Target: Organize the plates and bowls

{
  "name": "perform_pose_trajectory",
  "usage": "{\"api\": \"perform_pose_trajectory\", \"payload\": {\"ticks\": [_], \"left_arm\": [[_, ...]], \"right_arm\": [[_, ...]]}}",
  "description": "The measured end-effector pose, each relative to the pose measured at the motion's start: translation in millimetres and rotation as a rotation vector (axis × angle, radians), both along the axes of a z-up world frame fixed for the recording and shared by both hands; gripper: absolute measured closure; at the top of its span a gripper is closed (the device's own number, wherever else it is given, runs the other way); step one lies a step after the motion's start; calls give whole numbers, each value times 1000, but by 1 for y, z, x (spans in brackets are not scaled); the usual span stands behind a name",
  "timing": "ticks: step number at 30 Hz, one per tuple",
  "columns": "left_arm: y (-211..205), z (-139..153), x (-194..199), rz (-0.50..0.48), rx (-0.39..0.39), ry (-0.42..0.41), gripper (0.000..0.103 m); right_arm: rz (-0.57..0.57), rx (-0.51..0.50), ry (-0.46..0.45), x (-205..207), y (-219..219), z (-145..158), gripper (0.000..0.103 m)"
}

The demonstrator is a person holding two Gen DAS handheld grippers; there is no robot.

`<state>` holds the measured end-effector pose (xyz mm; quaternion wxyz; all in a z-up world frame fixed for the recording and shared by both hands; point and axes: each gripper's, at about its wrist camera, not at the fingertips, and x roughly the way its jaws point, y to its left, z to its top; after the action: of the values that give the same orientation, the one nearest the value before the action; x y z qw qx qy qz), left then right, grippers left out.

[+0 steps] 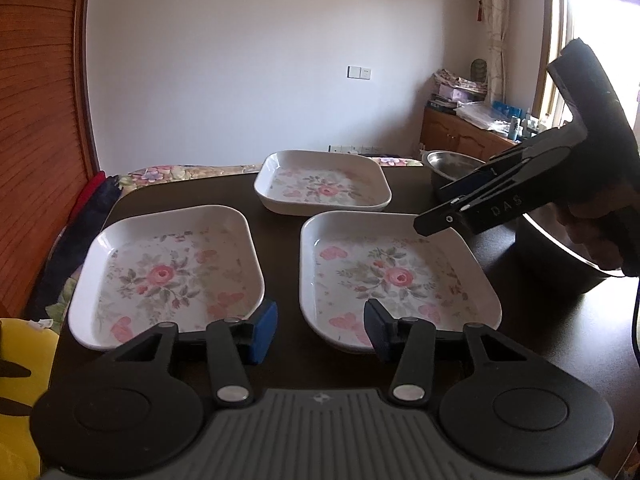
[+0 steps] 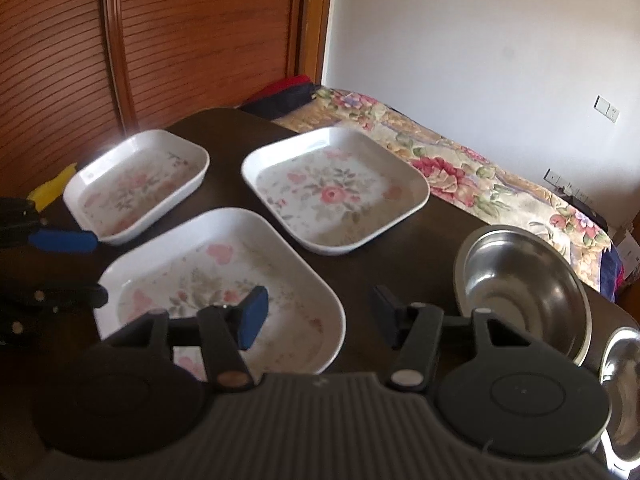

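Observation:
Three white square plates with rose prints lie on the dark table (image 1: 280, 232): a near-left plate (image 1: 168, 272), a near-right plate (image 1: 396, 280) and a far plate (image 1: 324, 184). In the right wrist view they are the far-left plate (image 2: 136, 184), the near plate (image 2: 220, 284) and the far plate (image 2: 336, 188). A steel bowl (image 2: 520, 288) stands right; it also shows in the left wrist view (image 1: 452, 164). My left gripper (image 1: 320, 328) is open and empty between the two near plates. My right gripper (image 2: 316, 316) is open and empty, over the near plate's right edge.
A second steel bowl (image 2: 624, 384) sits at the table's right edge. A bed with a floral cover (image 2: 460, 160) runs behind the table. A wooden slatted door (image 2: 160, 40) stands at the left. A yellow object (image 1: 20, 380) lies beside the table's left edge.

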<state>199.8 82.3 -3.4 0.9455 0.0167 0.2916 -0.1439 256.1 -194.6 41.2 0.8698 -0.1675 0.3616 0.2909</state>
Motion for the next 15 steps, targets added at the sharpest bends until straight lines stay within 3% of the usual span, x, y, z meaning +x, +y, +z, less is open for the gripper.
{"api": "perform_pose_trajectory", "payload": {"ticks": [7,15], "left_arm": [[-3,-4,1,-13,3,15,34],[-4,-6,2,-22,5,27,34]], "right_arm": [[8,-33,24,5,1,-3,45],[21,-39,71,11,2,-8,45]]}}
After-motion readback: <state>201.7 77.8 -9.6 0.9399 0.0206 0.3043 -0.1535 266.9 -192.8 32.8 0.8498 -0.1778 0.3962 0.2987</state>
